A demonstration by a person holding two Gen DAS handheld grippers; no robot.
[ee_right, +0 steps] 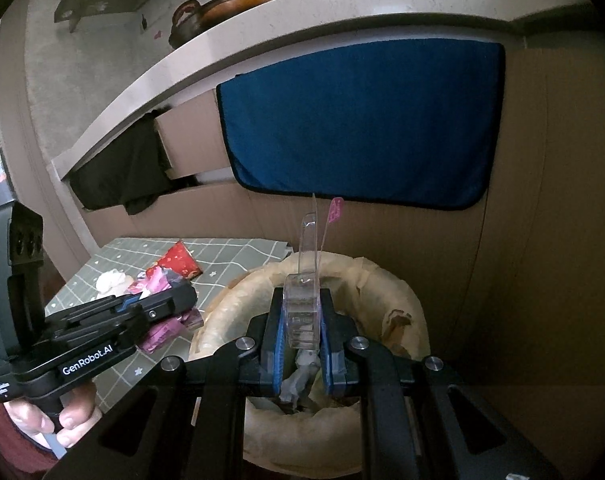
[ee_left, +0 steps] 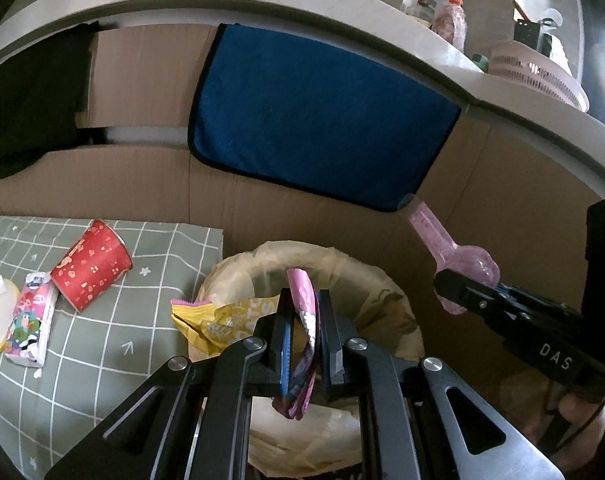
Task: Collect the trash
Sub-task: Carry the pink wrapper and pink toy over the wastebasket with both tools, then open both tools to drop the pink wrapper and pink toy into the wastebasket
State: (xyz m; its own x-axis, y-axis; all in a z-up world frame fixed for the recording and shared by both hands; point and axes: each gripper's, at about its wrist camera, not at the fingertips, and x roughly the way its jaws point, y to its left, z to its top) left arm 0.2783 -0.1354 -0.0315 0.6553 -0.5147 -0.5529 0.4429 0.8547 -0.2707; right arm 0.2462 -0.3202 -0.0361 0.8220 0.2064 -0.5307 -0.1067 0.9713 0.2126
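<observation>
Cardboard walls [ee_left: 134,184] back the bin [ee_left: 394,280], which sits just beside the mat's edge [ee_left: 218,240]. Left gripper [ee_left: 304,320] pinches a pink wrapper [ee_left: 302,300] over the bin mouth. Right view: right gripper [ee_right: 300,328] clamps clear plastic packaging [ee_right: 304,280] above the bin's rim [ee_right: 406,300].

Bin mouth [ee_left: 386,280] open below, yellow wrapper [ee_left: 218,320] draped over rim, cardboard wall [ee_left: 502,184] close behind
</observation>
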